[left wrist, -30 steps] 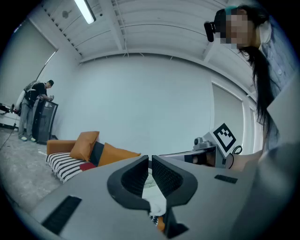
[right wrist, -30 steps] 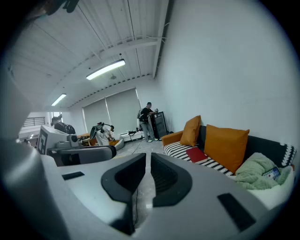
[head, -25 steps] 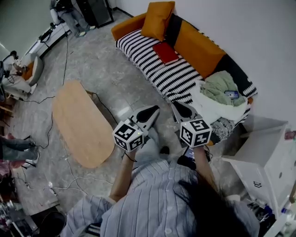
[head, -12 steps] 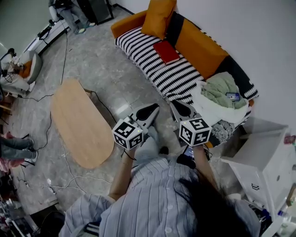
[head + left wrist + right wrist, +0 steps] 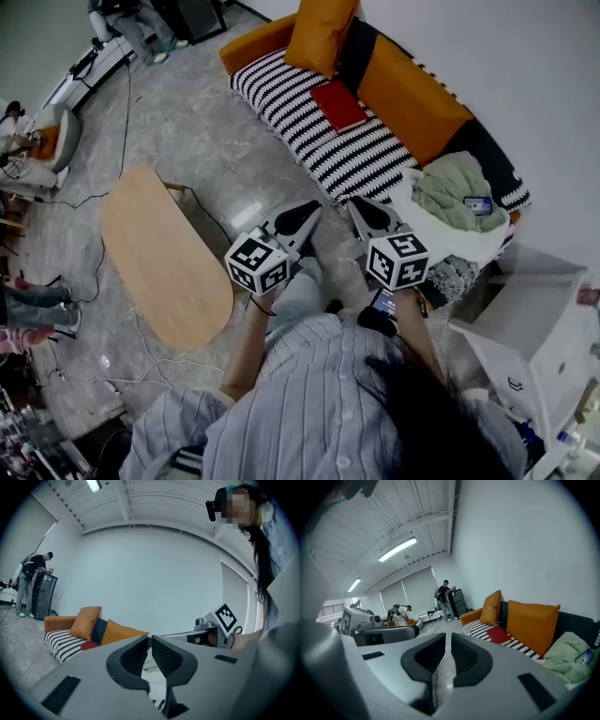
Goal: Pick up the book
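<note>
**A:** What could go wrong?

**B:** My left gripper (image 5: 307, 214) and right gripper (image 5: 361, 208) are both clenched on nothing. The red book (image 5: 338, 105) lies flat on the striped sofa seat (image 5: 281, 98), well away. If I arrive closed, I'd probably just shove it.

**A:** Counts?

**B:** One book, two grippers, one loose orange cushion (image 5: 319, 33).
</note>
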